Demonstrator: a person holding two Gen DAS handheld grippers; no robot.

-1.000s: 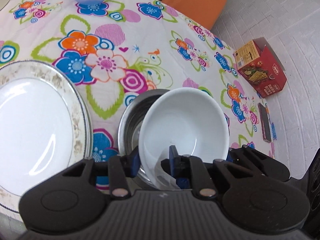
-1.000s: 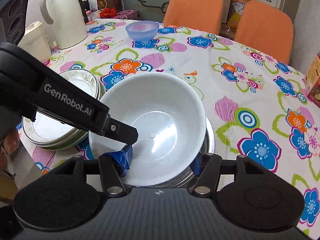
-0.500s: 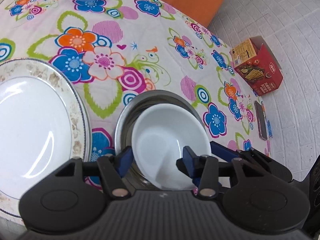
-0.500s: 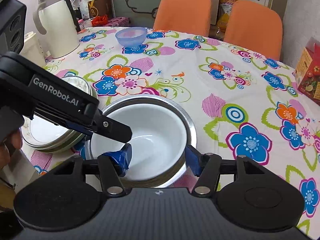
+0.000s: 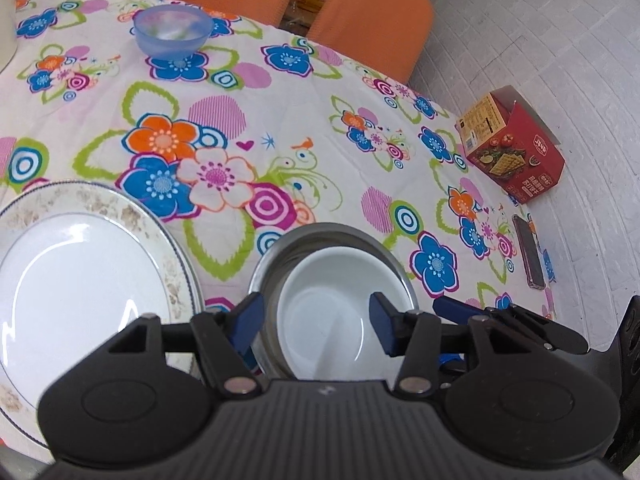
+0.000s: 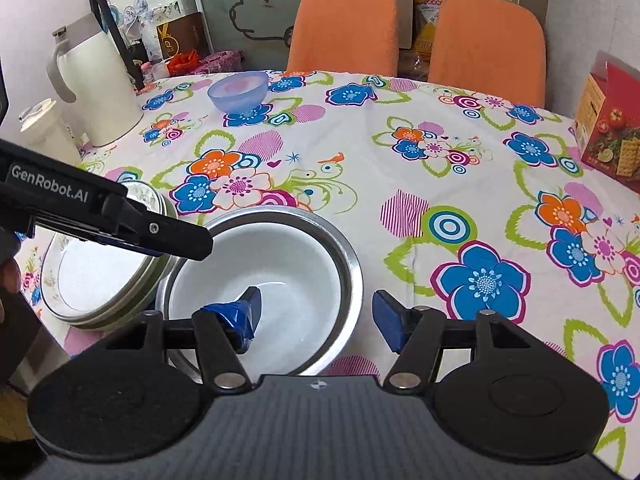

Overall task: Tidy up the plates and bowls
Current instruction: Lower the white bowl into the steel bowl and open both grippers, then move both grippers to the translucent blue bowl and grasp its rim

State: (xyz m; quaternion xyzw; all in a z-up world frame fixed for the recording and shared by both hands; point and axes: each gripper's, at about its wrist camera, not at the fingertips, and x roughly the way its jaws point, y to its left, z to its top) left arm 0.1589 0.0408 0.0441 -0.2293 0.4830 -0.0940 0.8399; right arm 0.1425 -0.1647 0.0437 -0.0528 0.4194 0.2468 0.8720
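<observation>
The tablecloth point(image 6: 400, 168) is white, strewn with blue, orange and pink flowers, green loops and striped pink discs. A plain white bowl point(image 5: 324, 320) sits in a silvery steel bowl point(image 5: 400, 268); the plate point(image 5: 80, 280) is white — its rim mottled beige. A translucent blue bowl point(image 5: 172, 32), two orange chairs point(image 6: 344, 28), a red box point(image 5: 516, 152) — and blue gripper pads point(image 6: 384, 320).

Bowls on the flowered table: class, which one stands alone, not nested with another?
The translucent blue plastic bowl at the far side; the white ceramic bowl sits inside the steel bowl.

The left tool point(image 5: 316, 322) has its fingers spread wide, holding nothing. The right tool point(image 6: 316, 320) likewise gapes (blue pads apart), gripping nothing.
</observation>
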